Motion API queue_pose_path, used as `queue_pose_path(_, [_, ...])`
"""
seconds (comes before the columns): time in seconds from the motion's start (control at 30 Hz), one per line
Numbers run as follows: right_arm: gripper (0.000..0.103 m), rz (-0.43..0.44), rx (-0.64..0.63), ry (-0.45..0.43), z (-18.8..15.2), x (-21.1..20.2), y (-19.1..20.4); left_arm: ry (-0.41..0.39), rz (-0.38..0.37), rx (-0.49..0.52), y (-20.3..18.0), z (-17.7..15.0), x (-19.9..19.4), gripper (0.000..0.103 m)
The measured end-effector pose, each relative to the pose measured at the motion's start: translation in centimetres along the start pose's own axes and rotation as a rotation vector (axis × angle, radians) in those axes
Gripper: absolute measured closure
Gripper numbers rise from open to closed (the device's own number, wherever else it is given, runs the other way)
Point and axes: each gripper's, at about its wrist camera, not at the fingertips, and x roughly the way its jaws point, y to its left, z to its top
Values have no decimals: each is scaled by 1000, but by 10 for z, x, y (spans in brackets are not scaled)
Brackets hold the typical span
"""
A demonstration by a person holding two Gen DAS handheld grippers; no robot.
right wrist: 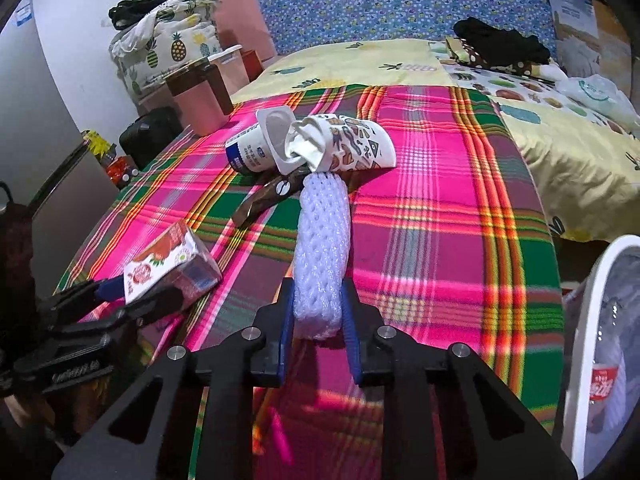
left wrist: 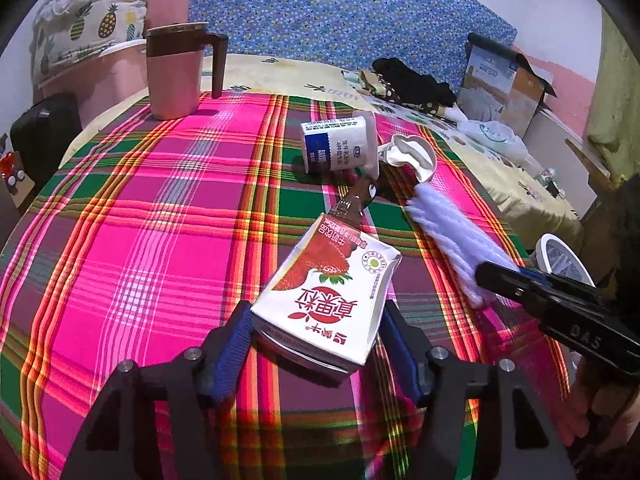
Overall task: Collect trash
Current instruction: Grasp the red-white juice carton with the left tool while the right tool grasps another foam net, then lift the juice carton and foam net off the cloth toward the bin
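Plaid cloth [left wrist: 160, 208] covered the worktop, a bed [right wrist: 400, 60] behind. Left gripper [left wrist: 316, 332] clamped a carton [left wrist: 328, 288]; right gripper [right wrist: 318, 312] clamped a foam net [right wrist: 322, 240].

Left gripper [left wrist: 318, 328] sits low over the plaid cloth [left wrist: 160, 220], its blue-padded fingers pinched on the near end of the strawberry milk carton [left wrist: 328, 292]. Right gripper [right wrist: 318, 312] is just to the right of that carton, jaws squeezed on the white foam net sleeve [right wrist: 322, 248].
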Motion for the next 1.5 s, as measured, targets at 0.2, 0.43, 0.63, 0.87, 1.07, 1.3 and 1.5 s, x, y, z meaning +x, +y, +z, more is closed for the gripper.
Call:
queue_pose_path(0.2, [81,2,6,-21,-6,-15,2,-26,4,8,-10,-7,-13,40])
queue_pose_path(0.43, [81,-2,18,-54,-13,-33,2,-47,-10,35,-27,-14,-31,41])
queue_pose_path(0.63, [81,-15,35,-81,-17,-45,-3,-64,-25,55,-41,-19,-43,41])
queue_pose_path(0.87, [81,-22,46,-95,-21,-53,-7,-80,-39,72,-53,-21,-53,41])
queue_pose_path(1.07, [81,-21,51,-97,-24,-54,-9,-80,-38,73,-54,-21,-52,41])
queue_pose_path(1.3, [81,-27,62,-99,-26,-56,-12,-80,-43,76,-53,-20,-51,41])
queue_pose_path(1.5, [81,-34,71,-104,-28,-60,-17,-72,-51,82,-57,-21,-49,41])
